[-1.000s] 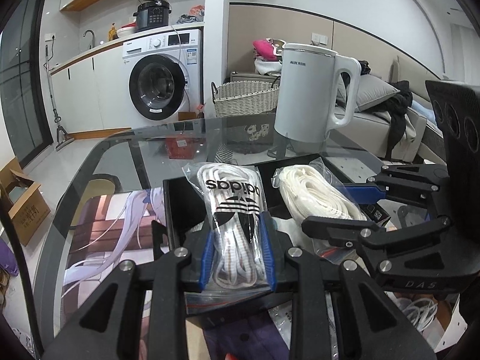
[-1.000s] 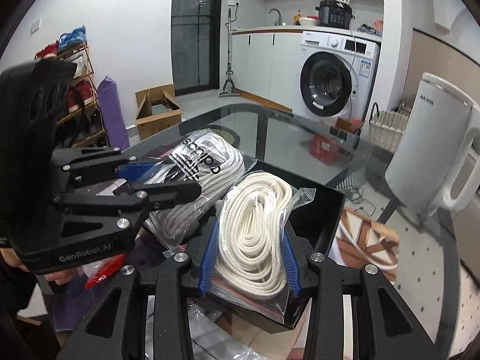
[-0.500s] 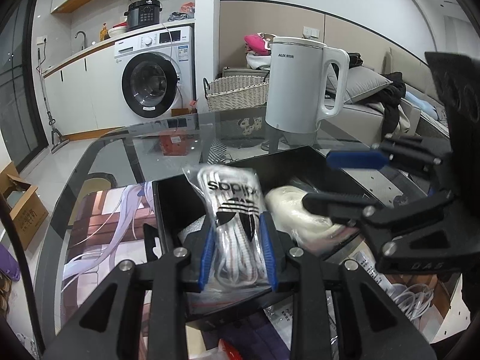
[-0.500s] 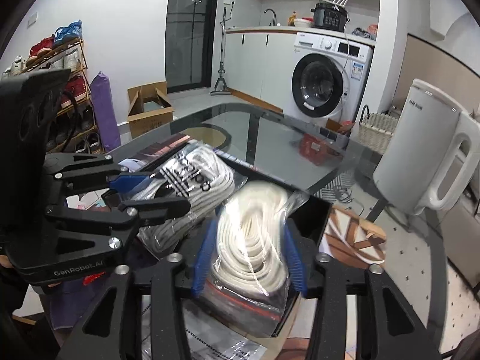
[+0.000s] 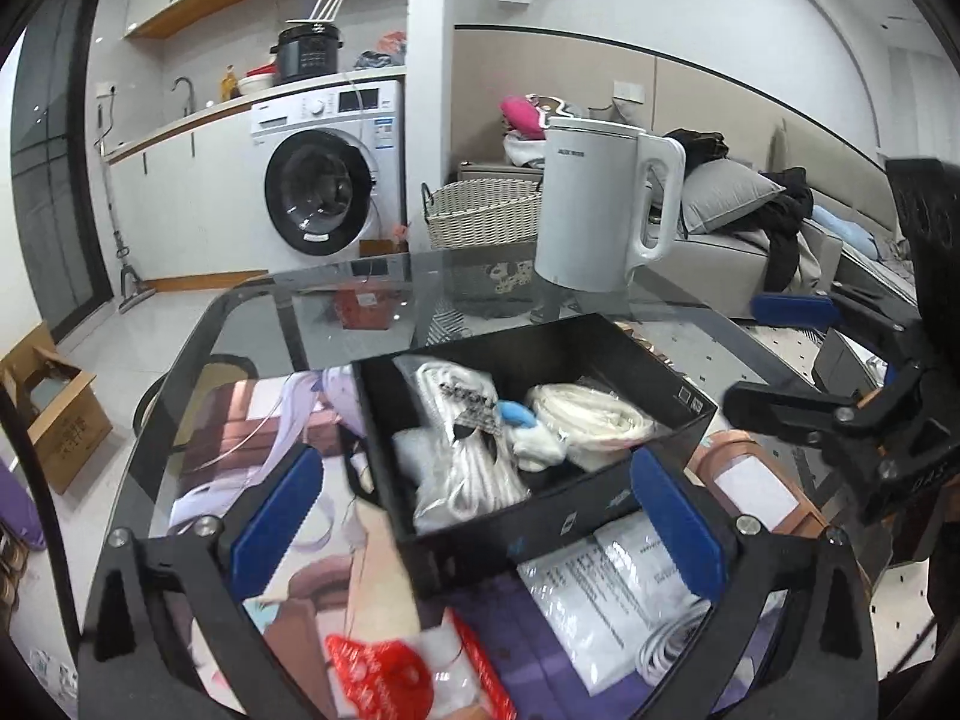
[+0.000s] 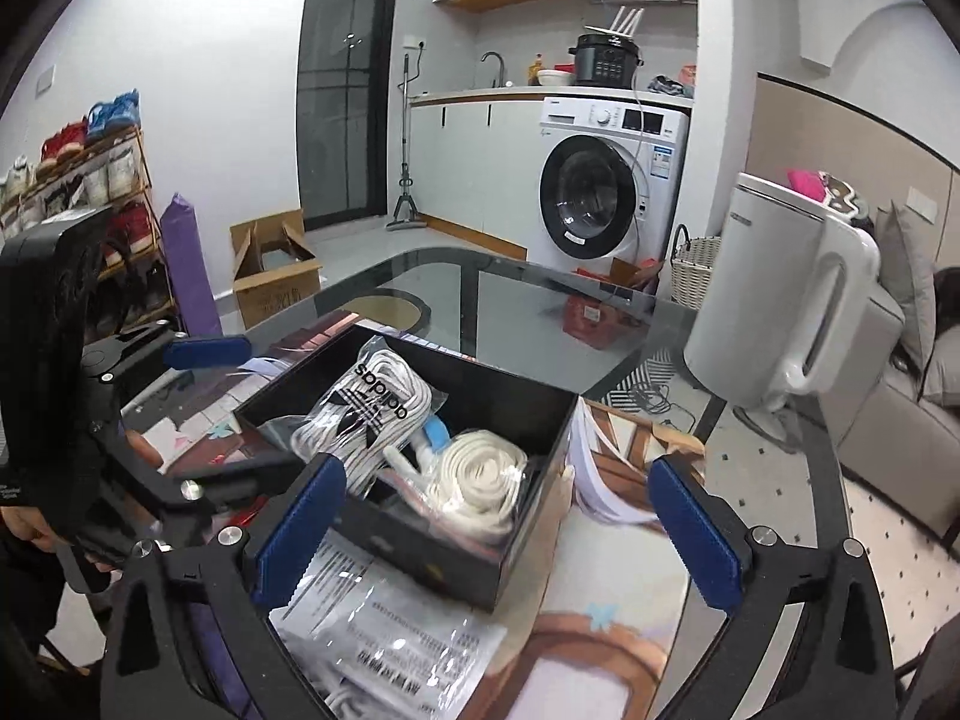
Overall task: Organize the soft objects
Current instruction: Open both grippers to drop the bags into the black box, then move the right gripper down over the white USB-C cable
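A black box [image 5: 600,354] [image 6: 528,420] stands on the glass table. Inside lie a clear bag of white laces with an adidas logo [image 5: 462,450] [image 6: 366,414] on the left and a bag of cream rope [image 5: 594,420] [image 6: 480,480] on the right, with a small blue-and-white item [image 5: 522,420] [image 6: 435,435] between them. My left gripper [image 5: 474,516] is open and empty, just in front of the box. My right gripper [image 6: 495,531] is open and empty, over the box's near corner. Each gripper shows in the other's view, the right one [image 5: 798,354] and the left one [image 6: 210,408].
A white kettle [image 5: 600,210] [image 6: 792,306] stands behind the box. Flat plastic packets [image 5: 612,594] [image 6: 396,636] and a red packet [image 5: 396,672] lie on the table in front. A printed mat [image 5: 288,420] covers the table. A washing machine [image 5: 330,180] and a wicker basket [image 5: 480,210] are beyond.
Both grippers opened and let their bags drop into the black box, then drew back and up. The laces and rope now lie in the box.
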